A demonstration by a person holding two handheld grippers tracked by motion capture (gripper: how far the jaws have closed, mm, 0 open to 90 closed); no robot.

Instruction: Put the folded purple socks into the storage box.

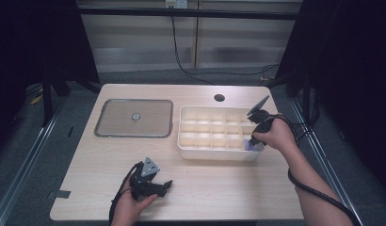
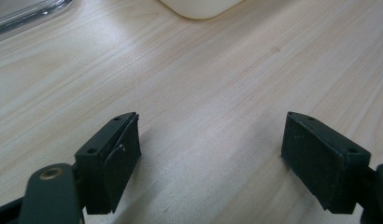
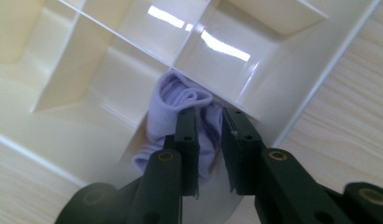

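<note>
A white divided bin stands on the right half of the wooden table. In its near right corner compartment lies a bunched lavender cloth, also seen as a small pale patch from above. My right gripper points down into that compartment, its jaws a little apart with a fold of the cloth in the gap; the pads do not visibly press on it. In the high view the right gripper sits at the bin's right end. My left gripper rests near the table's front edge, jaws wide apart over bare wood.
A clear flat lid with a small knob lies at the back left of the table; its edge shows in the left gripper view. A round cable hole is behind the bin. The bin's other compartments look empty.
</note>
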